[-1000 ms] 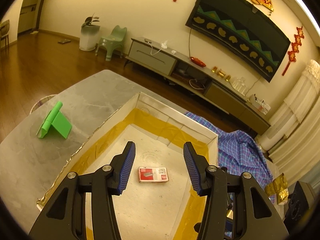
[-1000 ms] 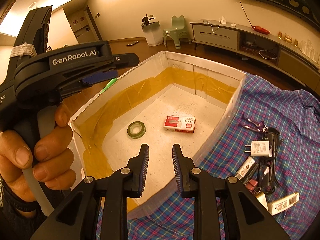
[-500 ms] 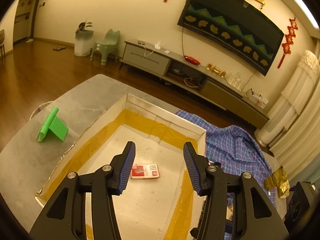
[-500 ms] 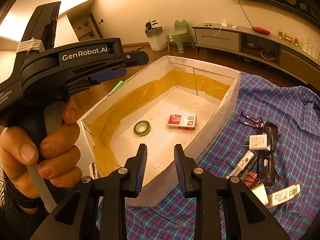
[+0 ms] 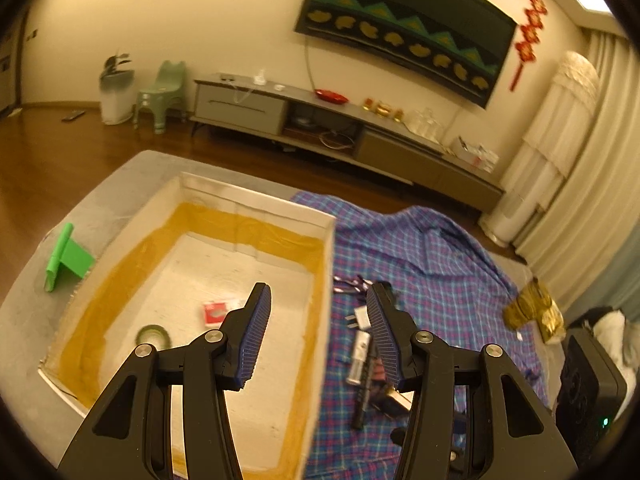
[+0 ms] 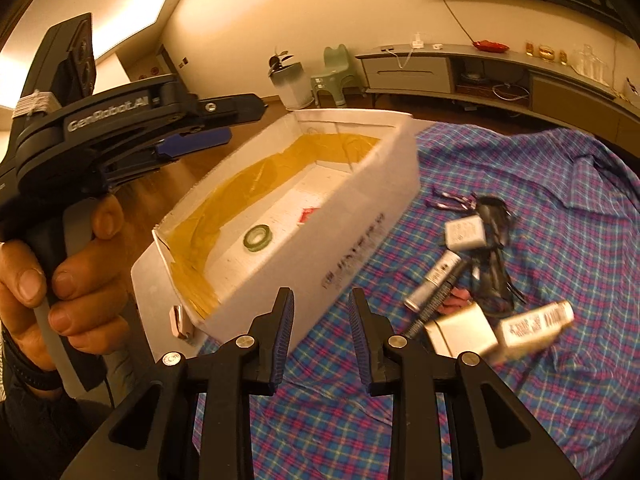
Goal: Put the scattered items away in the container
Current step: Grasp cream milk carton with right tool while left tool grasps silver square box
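Observation:
A white cardboard box (image 5: 328,264) with yellow tape inside holds a red staple box (image 5: 218,312) and a green tape roll (image 5: 153,337); the box also shows in the right wrist view (image 6: 360,216). Scattered items lie on the plaid cloth (image 6: 560,208) right of the box: a white charger plug (image 6: 466,233), a silver tube (image 6: 434,280), black cables (image 6: 494,240), a white labelled tube (image 6: 536,322). My left gripper (image 5: 318,332) is open and empty above the box's right wall. My right gripper (image 6: 320,338) is open and empty, over the cloth near the box's near corner.
A green phone stand (image 5: 66,258) sits on the grey table left of the box. A gold foil packet (image 5: 534,312) and a black device (image 5: 588,384) lie at the cloth's right side. The left gripper and hand (image 6: 80,184) fill the left of the right wrist view.
Both grippers have swung to the right, away from over the box and toward the items on the cloth. The jaws stay as they were.

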